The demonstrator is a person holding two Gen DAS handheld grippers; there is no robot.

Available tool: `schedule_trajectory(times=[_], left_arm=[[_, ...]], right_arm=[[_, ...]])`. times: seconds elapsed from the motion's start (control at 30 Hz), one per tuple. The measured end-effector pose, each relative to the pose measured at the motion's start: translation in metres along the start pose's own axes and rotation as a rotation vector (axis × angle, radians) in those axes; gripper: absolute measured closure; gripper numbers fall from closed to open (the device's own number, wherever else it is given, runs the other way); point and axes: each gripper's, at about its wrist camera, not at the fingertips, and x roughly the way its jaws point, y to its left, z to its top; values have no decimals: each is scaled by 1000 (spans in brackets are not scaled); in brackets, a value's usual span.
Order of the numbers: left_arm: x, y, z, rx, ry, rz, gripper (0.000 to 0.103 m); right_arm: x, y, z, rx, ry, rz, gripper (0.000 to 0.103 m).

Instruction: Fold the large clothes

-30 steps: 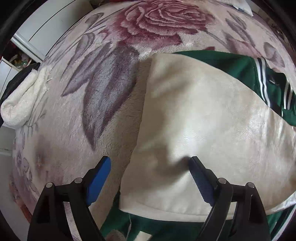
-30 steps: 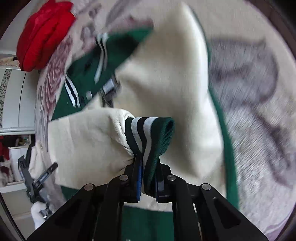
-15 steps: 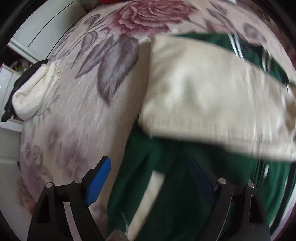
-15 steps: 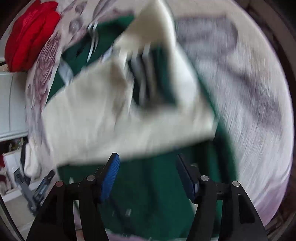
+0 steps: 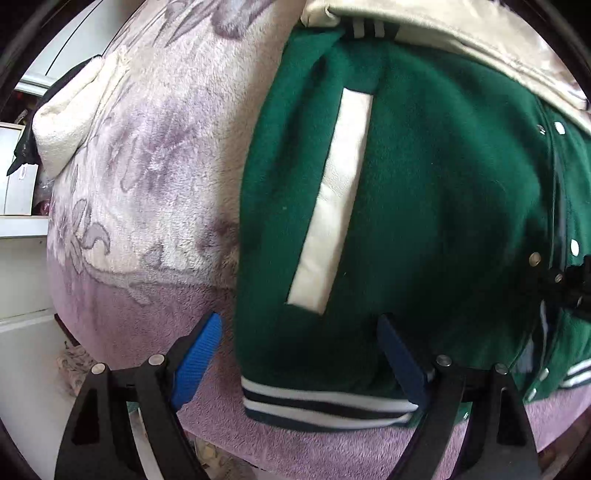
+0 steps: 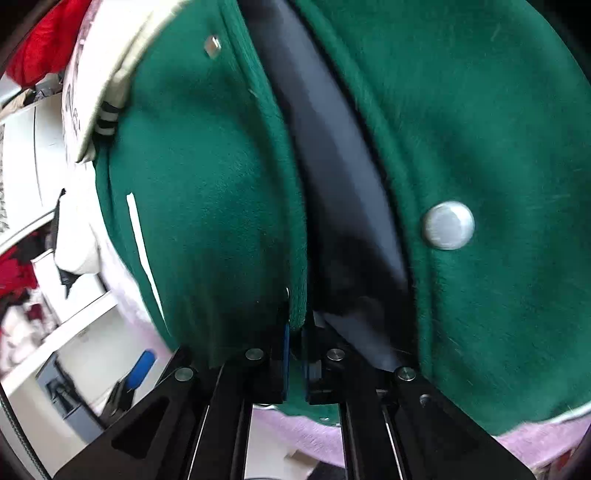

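A green varsity jacket (image 5: 436, 206) with cream sleeves (image 5: 461, 33), a cream pocket strip and a striped hem (image 5: 325, 402) lies front-up on the bed. My left gripper (image 5: 299, 350) is open, its blue pads on either side of the jacket's bottom left corner. My right gripper (image 6: 295, 354) is shut on the jacket's green front edge (image 6: 299, 295), beside the dark lining (image 6: 332, 177) and a silver snap (image 6: 448, 225). The right gripper also shows at the right edge of the left wrist view (image 5: 576, 284).
A pink floral fleece blanket (image 5: 147, 166) covers the bed. A cream fuzzy garment (image 5: 62, 125) lies at its left edge. White shelving (image 6: 44, 177) stands beside the bed, and red fabric (image 6: 37, 48) lies at the far corner.
My right gripper let go of the striped sleeve cuff, dropped to the jacket's front edge and shut on it. My left gripper moved down from the folded sleeves to the hem corner, still open.
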Motion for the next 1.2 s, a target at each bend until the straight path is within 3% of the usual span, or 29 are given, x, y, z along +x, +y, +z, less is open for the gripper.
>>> schedule_trajectory(times=[0.1,0.17,0.27,0.33,0.4,0.47,0.57,0.67,0.73,0.8,0.83,0.9,0.97,1.1,1.2], left_arm=[[-13,3,-6,6,-29,-30,16],[-13,1,-11,23,-42,-42,16],[0,-6,-16,66,-4,-47,16],[1,-5,-19,82,-1,-55,16],[-3,-4,-21,89,-18,-61,16],[-3,-6,-20,95,-19,-67,16],[0,-17,-13,96,-31,-90,16],[16,-35,-6,109,-41,-77,16],[33,-51,-5,140,-1,-40,16],[36,-55,-3,145,7,-28,16],[34,-55,-2,140,8,-35,16],[23,-54,-1,138,1,-53,16],[9,-52,0,141,-24,-51,16],[-19,-56,6,140,-59,-32,16],[-43,-72,14,126,-107,13,16]], right_arm=[[-46,5,-9,-28,-120,-63,99],[-63,2,-8,-53,-156,-124,98],[-46,-18,1,10,-19,-123,95],[-53,-21,-3,27,-19,-113,84],[-73,-24,-17,41,-83,-140,57],[-87,-38,-40,110,-130,-119,40],[-78,-67,-68,189,-122,-142,40],[-48,-103,-72,260,-79,-186,40],[-29,-103,-72,274,-49,-189,39],[-28,-88,-69,206,-20,-237,38],[-33,-82,-69,178,9,-215,38],[-54,-77,-72,154,15,-141,39],[-90,-78,-74,154,-34,-111,39],[-174,-110,-69,193,-182,-147,38],[-220,-145,-34,190,-241,-194,39]])
